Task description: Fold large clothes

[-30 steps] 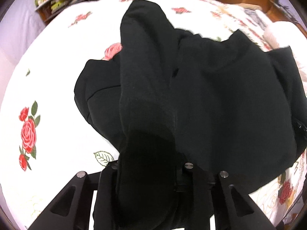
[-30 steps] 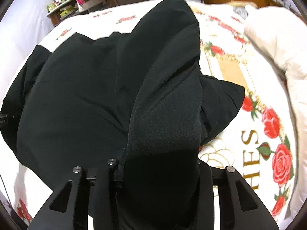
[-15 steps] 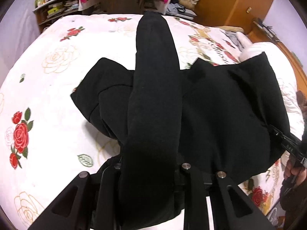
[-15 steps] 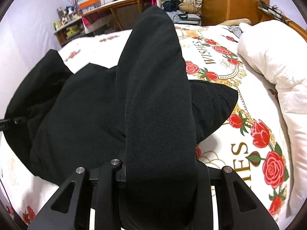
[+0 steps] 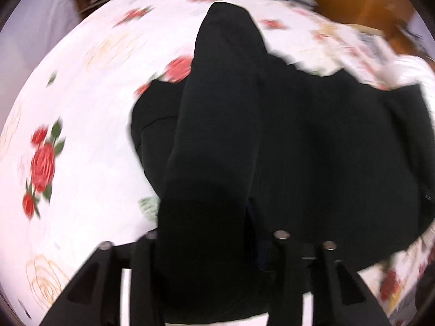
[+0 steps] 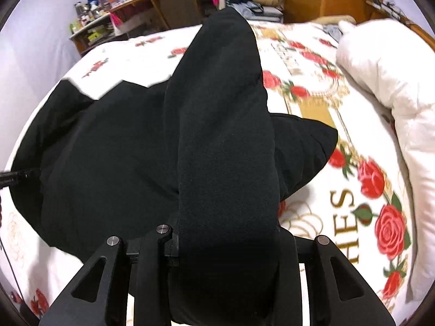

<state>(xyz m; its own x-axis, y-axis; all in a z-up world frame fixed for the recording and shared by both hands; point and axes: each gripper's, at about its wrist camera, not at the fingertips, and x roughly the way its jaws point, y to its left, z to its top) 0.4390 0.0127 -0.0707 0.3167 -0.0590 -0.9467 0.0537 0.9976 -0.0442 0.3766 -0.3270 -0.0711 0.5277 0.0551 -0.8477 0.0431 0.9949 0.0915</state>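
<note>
While the left gripper (image 5: 214, 247) and the right gripper (image 6: 225, 244) each clench a fold of the black garment (image 6: 114, 146), the rest of it hangs spread between them over the rose-printed bedspread (image 6: 339, 212), near a white pillow (image 6: 380, 62).

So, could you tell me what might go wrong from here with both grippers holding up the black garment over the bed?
1. The black garment drapes over each gripper's fingers, hiding the grip, so a slipping hold could go unnoticed.
2. The left wrist view is blurred by motion; swinging this fast may bunch the cloth unevenly on the rose bedspread.
3. The white duvet lies close on the right and could catch the hem.
</note>
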